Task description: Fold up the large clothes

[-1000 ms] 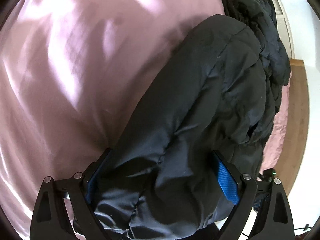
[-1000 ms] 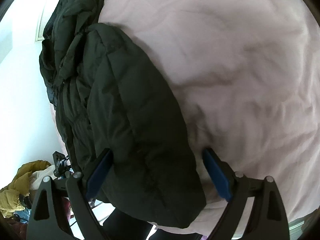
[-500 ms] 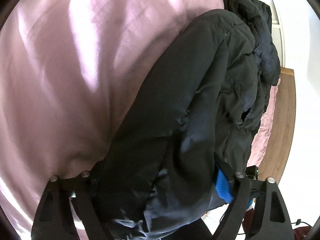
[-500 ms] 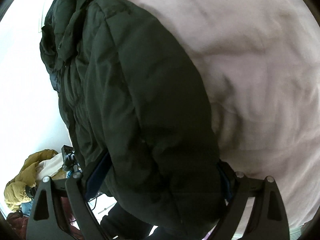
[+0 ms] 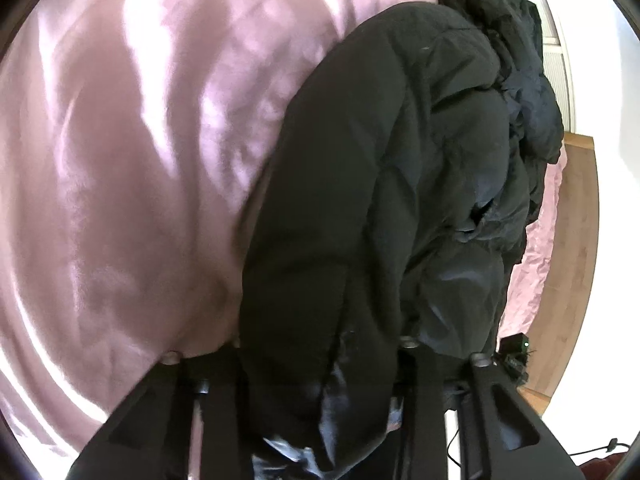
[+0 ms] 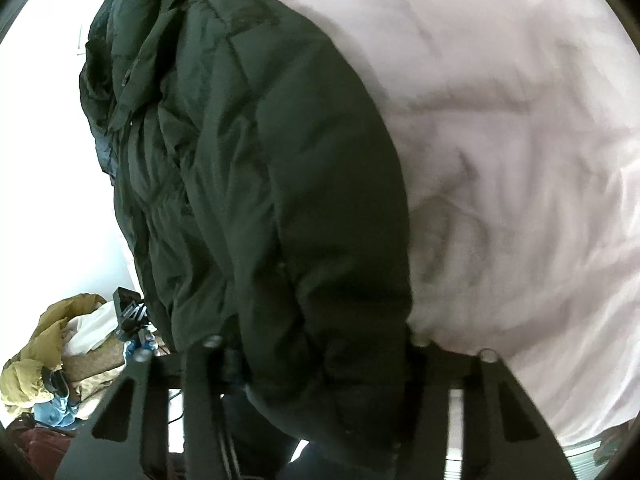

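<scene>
A large black puffer jacket (image 5: 400,160) lies lengthwise on a pink bed sheet (image 5: 120,160), its far end bunched near the bed's edge. The near hem is gathered between the jaws of my left gripper (image 5: 320,360), which are closing and squeeze the padded fabric from both sides. In the right wrist view the same jacket (image 6: 260,160) looks dark green-black on the pale sheet (image 6: 500,160). My right gripper (image 6: 316,352) has its jaws closing on the jacket's other near corner, with the fabric bulging over them. The pads are hidden by cloth in both views.
A wooden floor (image 5: 572,240) and a white wall lie beyond the bed's right edge. On the floor in the right wrist view lies a heap of yellow and white clothes (image 6: 60,340). A small black device (image 6: 128,312) shows beside the jacket.
Both grippers went from wide open around the jacket's hem to narrowed tight onto it. The blue pads have vanished under the fabric, and the jacket's near end has bunched up.
</scene>
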A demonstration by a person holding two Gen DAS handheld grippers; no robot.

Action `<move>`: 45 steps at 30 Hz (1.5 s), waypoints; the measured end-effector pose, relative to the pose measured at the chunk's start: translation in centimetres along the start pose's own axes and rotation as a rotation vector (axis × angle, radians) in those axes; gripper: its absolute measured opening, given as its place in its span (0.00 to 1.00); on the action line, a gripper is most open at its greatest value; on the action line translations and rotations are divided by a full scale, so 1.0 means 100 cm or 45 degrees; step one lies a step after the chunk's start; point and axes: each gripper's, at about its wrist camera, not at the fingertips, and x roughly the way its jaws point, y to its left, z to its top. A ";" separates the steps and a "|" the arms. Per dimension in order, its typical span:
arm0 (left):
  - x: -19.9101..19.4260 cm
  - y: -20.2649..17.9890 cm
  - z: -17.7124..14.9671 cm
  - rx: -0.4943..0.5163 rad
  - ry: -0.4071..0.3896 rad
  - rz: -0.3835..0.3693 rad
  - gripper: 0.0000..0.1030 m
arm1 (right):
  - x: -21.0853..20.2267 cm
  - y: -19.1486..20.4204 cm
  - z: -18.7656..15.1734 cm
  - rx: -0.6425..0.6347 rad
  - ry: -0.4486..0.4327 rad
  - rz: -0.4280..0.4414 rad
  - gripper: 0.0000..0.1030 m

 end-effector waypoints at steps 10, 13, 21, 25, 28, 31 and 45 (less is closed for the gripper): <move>-0.019 -0.019 -0.004 0.004 -0.067 0.045 0.11 | -0.023 0.032 -0.004 -0.058 -0.051 -0.036 0.19; -0.026 -0.018 -0.004 -0.006 -0.074 0.046 0.10 | -0.033 0.037 -0.004 -0.064 -0.069 -0.027 0.18; -0.062 -0.044 0.012 -0.057 -0.160 -0.110 0.09 | -0.068 0.063 0.006 -0.056 -0.175 0.134 0.17; -0.082 -0.061 0.032 -0.087 -0.205 -0.173 0.09 | -0.089 0.076 0.020 -0.012 -0.278 0.230 0.17; -0.097 -0.081 0.051 -0.062 -0.245 -0.210 0.10 | -0.109 0.091 0.035 -0.008 -0.360 0.275 0.17; -0.104 -0.108 0.071 -0.015 -0.266 -0.246 0.10 | -0.130 0.105 0.057 -0.005 -0.423 0.316 0.17; -0.101 -0.216 0.234 0.014 -0.403 -0.335 0.11 | -0.184 0.171 0.222 0.043 -0.621 0.404 0.18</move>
